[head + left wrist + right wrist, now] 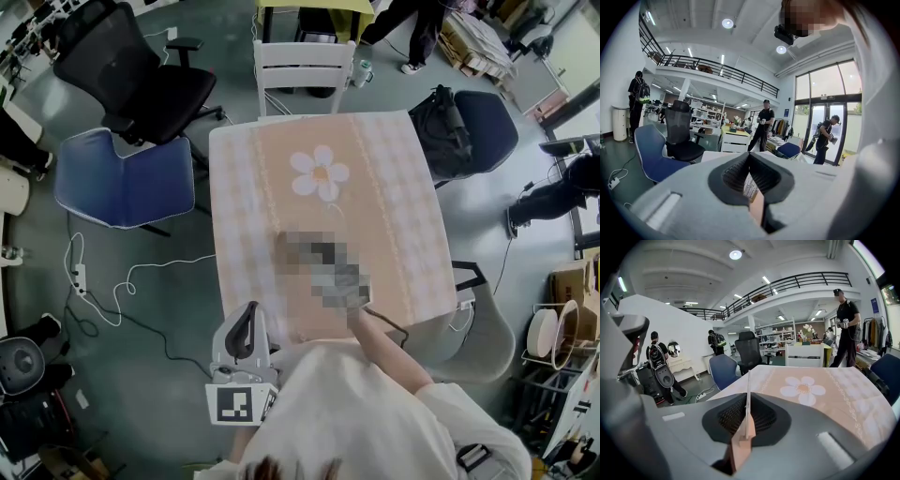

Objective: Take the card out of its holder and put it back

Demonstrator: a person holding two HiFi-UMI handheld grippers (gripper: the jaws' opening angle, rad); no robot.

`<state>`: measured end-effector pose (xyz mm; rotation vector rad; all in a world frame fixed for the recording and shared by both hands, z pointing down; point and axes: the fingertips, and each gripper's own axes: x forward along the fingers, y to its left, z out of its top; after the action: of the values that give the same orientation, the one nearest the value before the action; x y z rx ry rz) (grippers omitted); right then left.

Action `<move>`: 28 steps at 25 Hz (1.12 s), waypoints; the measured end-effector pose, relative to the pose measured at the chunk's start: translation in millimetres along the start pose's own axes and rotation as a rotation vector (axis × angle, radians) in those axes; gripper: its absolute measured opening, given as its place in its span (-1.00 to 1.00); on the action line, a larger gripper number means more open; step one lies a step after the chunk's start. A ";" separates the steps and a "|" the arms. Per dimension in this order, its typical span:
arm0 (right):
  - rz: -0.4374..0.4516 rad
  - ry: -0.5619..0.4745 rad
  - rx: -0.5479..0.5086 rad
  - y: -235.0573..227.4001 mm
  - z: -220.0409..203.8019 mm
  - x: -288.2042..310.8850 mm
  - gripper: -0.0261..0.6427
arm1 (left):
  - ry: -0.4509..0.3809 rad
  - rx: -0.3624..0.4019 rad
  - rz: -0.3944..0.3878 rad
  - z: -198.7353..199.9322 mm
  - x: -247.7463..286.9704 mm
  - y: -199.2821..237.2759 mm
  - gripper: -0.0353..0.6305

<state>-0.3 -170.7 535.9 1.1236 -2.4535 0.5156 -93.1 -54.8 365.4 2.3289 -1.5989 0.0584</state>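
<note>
My right gripper (748, 398) is shut on a thin white card (748, 383), which stands edge-on and pokes up past the pads; a peach piece (740, 446) sits lower in the same slit. It hovers over the peach checked table (375, 187). In the head view a mosaic patch hides it, and only my sleeve (380, 342) shows. My left gripper (247, 314) hangs at the table's near left corner. Its jaws (750, 157) are closed on a flat piece (751, 187), white with print above and peach below, apparently the card holder.
A white flower (320, 174) is printed mid-table. A white chair (304, 64) stands at the far side, a blue chair (127, 183) and a black office chair (141, 80) at the left, a navy chair with a black bag (464, 127) at the right. Cables (103, 291) trail on the floor.
</note>
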 end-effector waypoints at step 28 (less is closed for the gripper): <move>-0.008 -0.052 0.006 1.4 30.5 -19.2 -0.88 | -0.021 0.016 0.013 7.2 -5.9 1.1 -0.89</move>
<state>4.2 -172.3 500.1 1.1629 -2.4923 0.4982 -97.3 -51.7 357.6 2.3385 -1.6295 0.0500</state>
